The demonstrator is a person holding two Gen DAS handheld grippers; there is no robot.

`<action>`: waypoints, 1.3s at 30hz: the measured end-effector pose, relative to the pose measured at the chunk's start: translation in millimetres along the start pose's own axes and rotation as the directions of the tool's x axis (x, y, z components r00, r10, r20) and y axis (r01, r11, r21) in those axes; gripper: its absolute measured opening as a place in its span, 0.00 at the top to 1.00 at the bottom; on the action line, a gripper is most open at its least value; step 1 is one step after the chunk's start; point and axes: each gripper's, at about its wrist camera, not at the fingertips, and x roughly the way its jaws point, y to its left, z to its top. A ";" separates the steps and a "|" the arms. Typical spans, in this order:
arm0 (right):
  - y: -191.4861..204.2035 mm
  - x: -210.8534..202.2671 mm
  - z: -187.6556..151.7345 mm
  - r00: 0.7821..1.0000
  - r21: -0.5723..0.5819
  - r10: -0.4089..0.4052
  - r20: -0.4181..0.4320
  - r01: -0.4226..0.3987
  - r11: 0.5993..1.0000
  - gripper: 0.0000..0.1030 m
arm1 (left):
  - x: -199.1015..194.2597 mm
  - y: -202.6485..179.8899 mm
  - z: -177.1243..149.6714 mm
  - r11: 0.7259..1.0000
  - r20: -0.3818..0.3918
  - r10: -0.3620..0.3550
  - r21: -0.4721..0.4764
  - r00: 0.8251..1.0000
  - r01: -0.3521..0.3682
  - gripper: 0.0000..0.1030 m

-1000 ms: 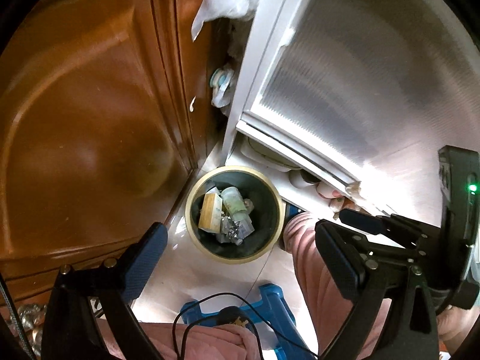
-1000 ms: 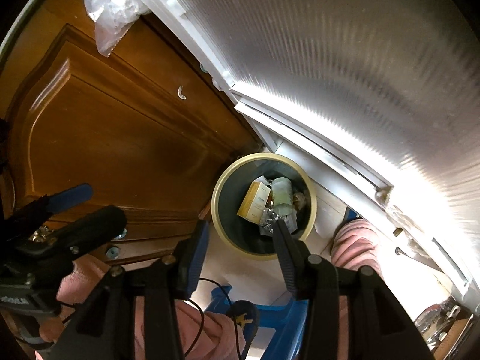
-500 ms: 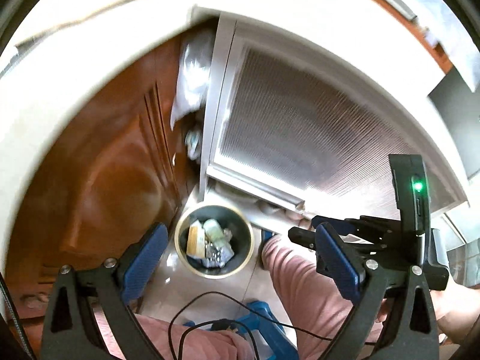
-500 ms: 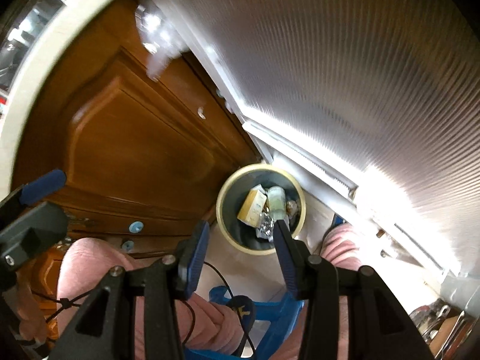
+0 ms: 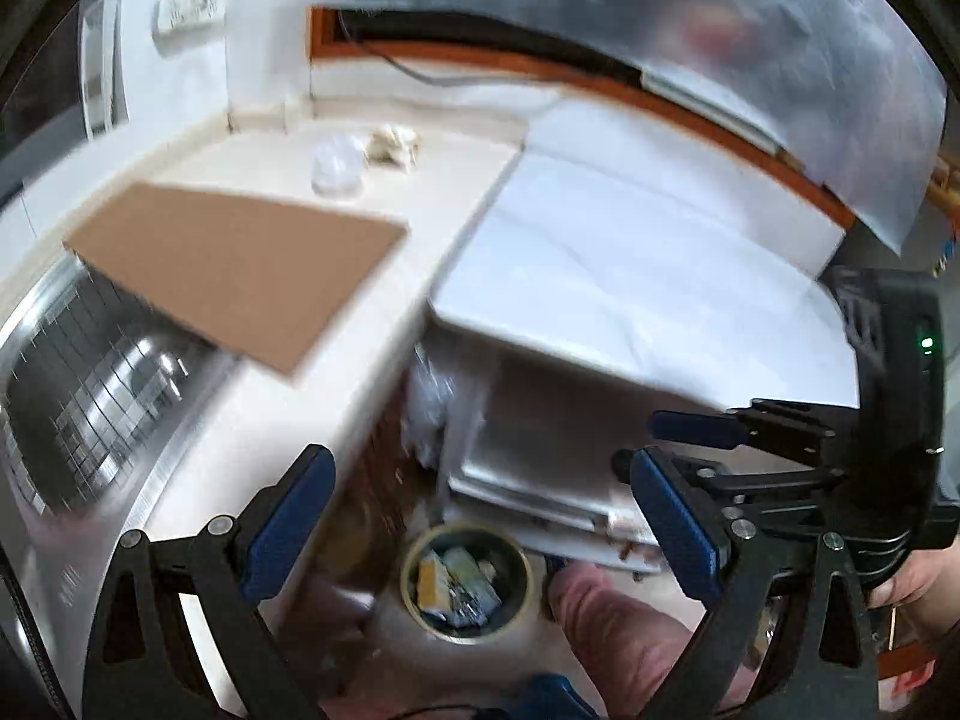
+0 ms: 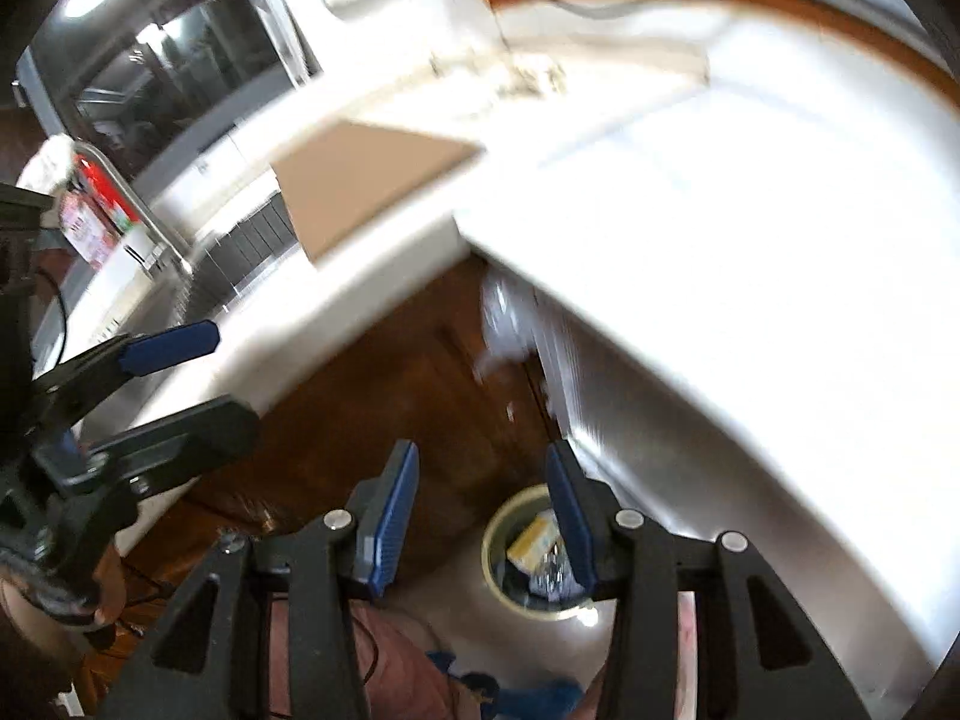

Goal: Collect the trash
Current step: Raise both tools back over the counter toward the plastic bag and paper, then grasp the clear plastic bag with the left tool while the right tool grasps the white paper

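Note:
A round trash bin with a cream rim stands on the floor far below, holding a yellow box and several wrappers; it also shows in the right wrist view. On the white counter lie a brown cardboard sheet, a clear plastic wrapper and a crumpled paper. My left gripper is open and empty, high above the bin. My right gripper is open and empty, also above the bin. The views are motion-blurred.
A metal sink with a grid rack sits left of the cardboard. A white appliance top lies to the right. A brown cabinet door stands below the counter. A blue stool and my pink-clad legs are beside the bin.
Both grippers have risen sharply from just above the bin to above counter height. The counter, sink and cardboard have come into view. Both jaws stay open and empty.

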 end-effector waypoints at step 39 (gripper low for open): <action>-83.3 153.6 306.6 0.993 0.092 0.024 0.119 -0.035 0.995 0.48 | 243.5 159.3 228.1 0.903 -0.133 0.043 -0.419 0.990 -0.096 0.67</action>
